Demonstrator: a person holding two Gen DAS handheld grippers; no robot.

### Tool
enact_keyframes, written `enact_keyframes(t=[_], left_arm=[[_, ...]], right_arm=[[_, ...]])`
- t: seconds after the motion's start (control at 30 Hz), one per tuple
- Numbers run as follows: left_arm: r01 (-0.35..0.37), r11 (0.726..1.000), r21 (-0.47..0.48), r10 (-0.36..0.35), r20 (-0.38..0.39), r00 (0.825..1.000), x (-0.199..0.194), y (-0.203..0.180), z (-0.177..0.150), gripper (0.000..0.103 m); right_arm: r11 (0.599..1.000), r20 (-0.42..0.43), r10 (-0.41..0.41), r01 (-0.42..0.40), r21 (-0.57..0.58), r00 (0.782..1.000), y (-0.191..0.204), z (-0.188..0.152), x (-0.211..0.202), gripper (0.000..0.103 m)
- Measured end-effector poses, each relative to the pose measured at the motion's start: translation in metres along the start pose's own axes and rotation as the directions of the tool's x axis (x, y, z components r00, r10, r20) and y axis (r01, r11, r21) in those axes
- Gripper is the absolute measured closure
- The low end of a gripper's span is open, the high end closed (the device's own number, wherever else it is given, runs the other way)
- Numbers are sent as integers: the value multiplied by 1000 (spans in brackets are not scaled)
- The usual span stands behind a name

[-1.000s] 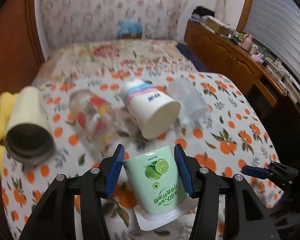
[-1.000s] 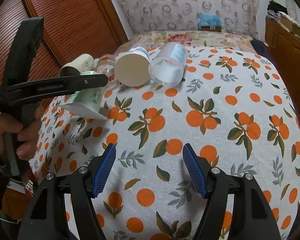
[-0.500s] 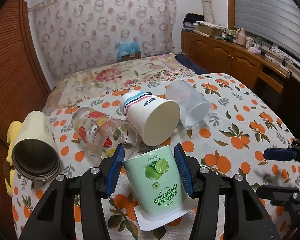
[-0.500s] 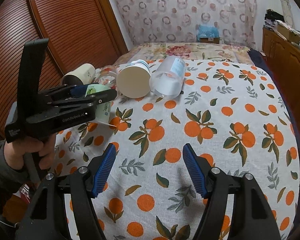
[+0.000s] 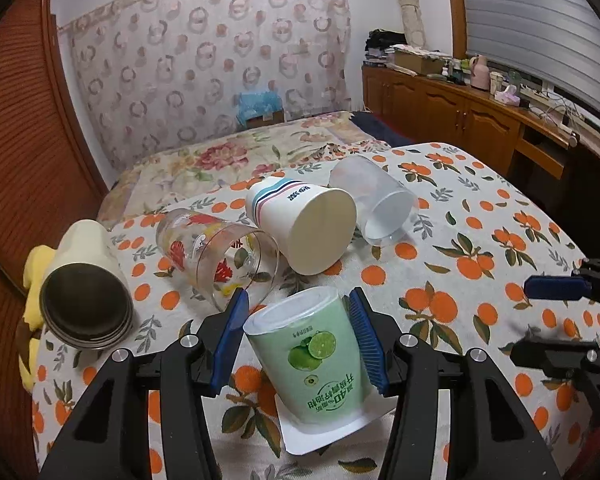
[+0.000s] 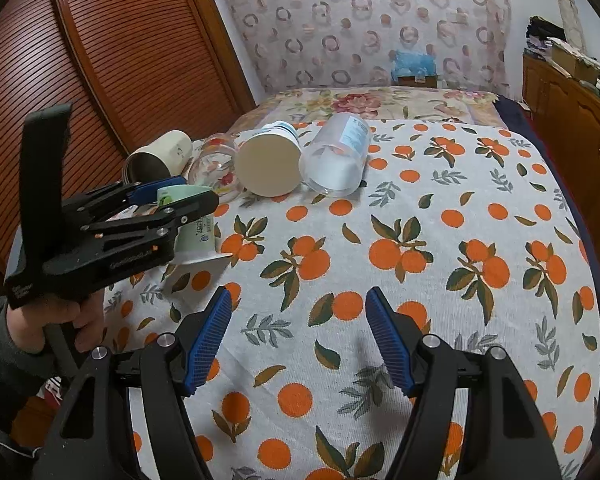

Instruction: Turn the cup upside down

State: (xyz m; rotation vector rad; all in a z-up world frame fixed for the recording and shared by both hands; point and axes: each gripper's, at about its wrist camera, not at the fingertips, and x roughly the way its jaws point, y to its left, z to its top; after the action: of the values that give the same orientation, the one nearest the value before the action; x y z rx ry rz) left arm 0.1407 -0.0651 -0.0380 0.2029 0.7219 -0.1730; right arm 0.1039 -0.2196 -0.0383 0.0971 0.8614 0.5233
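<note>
I am looking at a table under an orange-print cloth, with a bed and a patterned curtain behind it. My left gripper is closed on the green cup, one blue pad pressed to each side of it. The cup is inverted, its white flange at the bottom and its closed base on top, tilted a little toward the far side; whether the flange touches the cloth I cannot tell. From the right wrist view the same cup sits at the left near edge of the table, clamped in the black tool. Just behind it four other cups lie on their sides in a row: a cream steel-lined mug, a printed glass, a striped paper cup and a clear plastic cup. My right gripper hangs over bare cloth, fingers spread wide, holding nothing.
</note>
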Motion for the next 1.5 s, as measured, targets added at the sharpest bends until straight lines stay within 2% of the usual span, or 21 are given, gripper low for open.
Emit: enact_keyframes(t=[0.1,0.23,0.47,0.53,0.57,0.6,0.77,0.9,1.13,1.3,1.43,1.5], left_arm=[[-10,1000,0,10,16,1000,-7,-1,-6,53],[29,999,-43,-29,7,1000,-10,1,-18,53],[42,998,-47,-41,10,999,-11,-3,-27,53],[33,998,-46,-33,15,999,-12,-3,-27,46],[34,998,-48,-33,21,999,-14,-2,-27,37],[35,998,-51,-33,29,999,-16,-1,-28,33],[39,994,-97,-33,68,997,-29,8,-28,29],[31,991,-133,-16,108,994,-47,17,-29,19],[-1,987,-162,27,159,987,-81,29,-39,11],[-29,986,-167,60,182,982,-104,33,-49,8],[-47,981,-188,83,191,978,-119,38,-58,8],[-48,979,-198,88,196,977,-124,40,-61,7]], right_arm=[[1000,3,0,0,7,1000,0,-2,-1,31],[1000,13,-1,1,5,1000,3,-4,-2,31],[1000,37,-6,6,9,999,6,-7,-2,31],[1000,40,-6,6,11,999,6,-9,-1,31],[1000,43,-8,7,13,999,6,-9,-1,31],[1000,49,-11,10,14,999,6,-9,-1,31],[999,99,-41,39,22,994,6,-9,-12,31],[997,173,-69,64,36,983,10,-8,-28,31],[994,286,-106,102,31,952,36,-14,-51,31],[991,345,-133,134,19,929,55,-22,-61,21],[986,392,-159,168,12,906,65,-25,-68,2],[981,408,-177,193,2,896,69,-27,-71,2]])
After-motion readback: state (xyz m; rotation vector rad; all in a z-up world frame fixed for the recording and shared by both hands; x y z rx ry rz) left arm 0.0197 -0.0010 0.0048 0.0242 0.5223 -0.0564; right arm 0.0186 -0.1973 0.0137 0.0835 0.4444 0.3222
